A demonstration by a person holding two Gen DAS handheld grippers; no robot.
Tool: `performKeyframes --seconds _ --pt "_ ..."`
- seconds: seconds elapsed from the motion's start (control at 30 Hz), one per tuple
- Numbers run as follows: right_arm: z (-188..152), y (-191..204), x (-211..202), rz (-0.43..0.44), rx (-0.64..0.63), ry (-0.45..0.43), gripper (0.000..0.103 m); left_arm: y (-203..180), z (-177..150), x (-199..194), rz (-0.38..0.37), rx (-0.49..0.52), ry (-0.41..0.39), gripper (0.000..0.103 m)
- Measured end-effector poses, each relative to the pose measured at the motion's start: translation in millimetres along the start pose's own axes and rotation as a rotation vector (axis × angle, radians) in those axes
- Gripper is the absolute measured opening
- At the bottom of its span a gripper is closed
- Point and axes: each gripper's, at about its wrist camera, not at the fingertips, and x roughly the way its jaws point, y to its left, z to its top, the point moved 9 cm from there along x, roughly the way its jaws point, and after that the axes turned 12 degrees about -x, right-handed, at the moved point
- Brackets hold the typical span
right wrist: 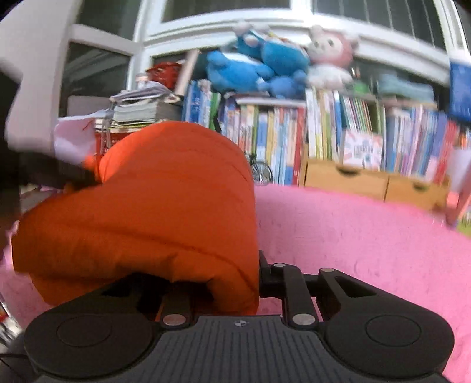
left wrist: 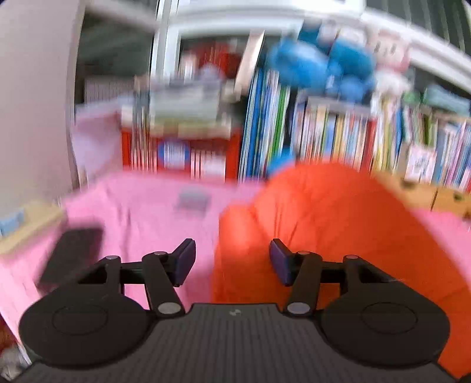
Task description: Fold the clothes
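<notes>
Your right gripper (right wrist: 232, 282) clenches the orange garment (right wrist: 164, 206) at 9 o'clock on the pink worktop (right wrist: 368, 235) | left gripper (left wrist: 232, 259) released, empty | risk: thin pinch slips, bulky fold collapses.

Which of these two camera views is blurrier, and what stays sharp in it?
Left wrist view: heavy motion blur smears the shelved books and puffy orange garment; only the left gripper stays sharp. Right wrist view: milder blur, with fisheye bending of the white window frame.
</notes>
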Motion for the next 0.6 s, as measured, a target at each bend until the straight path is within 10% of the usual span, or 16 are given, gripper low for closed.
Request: performKeyframes --seconds 0.23,0.43,0.6 --pt "11.9 14.4 -3.9 -0.051 -0.145 -0.071 0.022 -72.0 37.6 -9.4 -0.124 0.181 -0.119 0.057" --pt "29.8 25.7 -3.4 -0.105 -0.273 -0.144 0.045 -75.9 -1.4 35.0 -0.034 0.222 0.004 0.053" --pt "35.0 36.6 14.1 -0.121 -0.341 -0.136 0.042 -69.6 -16.1 45.0 0.020 0.237 -0.010 0.055"
